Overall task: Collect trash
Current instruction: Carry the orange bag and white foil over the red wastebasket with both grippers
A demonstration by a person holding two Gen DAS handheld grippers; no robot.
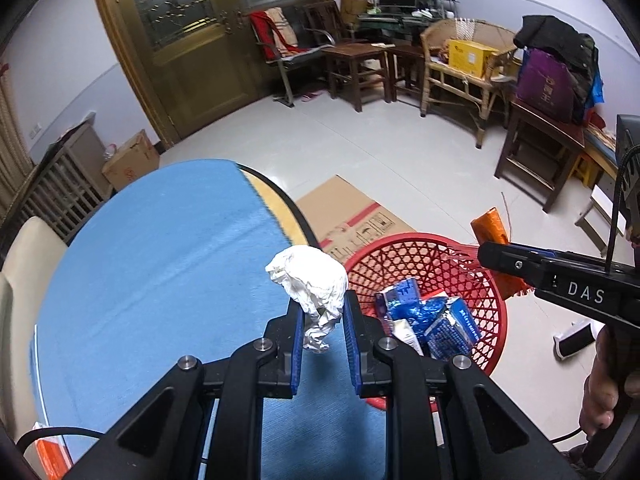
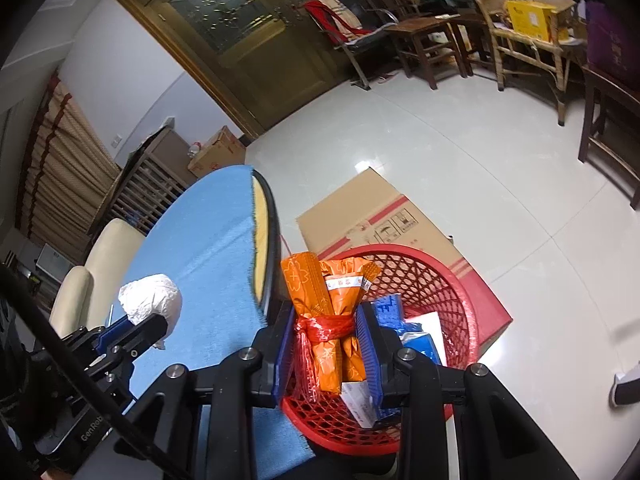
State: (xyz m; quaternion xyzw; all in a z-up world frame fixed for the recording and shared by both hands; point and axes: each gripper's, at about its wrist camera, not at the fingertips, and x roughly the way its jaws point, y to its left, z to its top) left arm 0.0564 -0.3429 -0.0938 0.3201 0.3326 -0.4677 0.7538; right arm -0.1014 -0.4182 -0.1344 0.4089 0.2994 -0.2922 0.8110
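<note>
Orange wrappers (image 2: pixel 326 320), bunched and tied round the middle with a red plastic strip, sat clamped between the blue pads of your right gripper (image 2: pixel 326 344), its jaws drawn in narrow on the bundle. Directly beyond and below those fingers lay the red mesh basket (image 2: pixel 448 276), already holding blue and white cartons (image 2: pixel 420 344), so that load was over the opening. Your left gripper (image 1: pixel 322 332) was likewise pinched tight, on a crumpled white paper ball (image 1: pixel 310 280) standing up out of its fingertips. That ball was over the blue cloth (image 1: pixel 160 260) on the round table, with the basket's rim just off to the gripper's right, not beneath it.

To do the drop well, you needed to let the orange bundle go first, low and near the middle of the basket, since it is long and could tip over the rim if released near the edge. You then had to carry the paper ball to the right, past the table edge, until the mesh showed under both fingers before easing the jaws apart. Light paper tends to cling to a pad, so a full opening would probably have served better than a slight one. Behind the basket lay a flat cardboard box (image 2: pixel 360 208) on the floor, a poor place for a stray piece.
</note>
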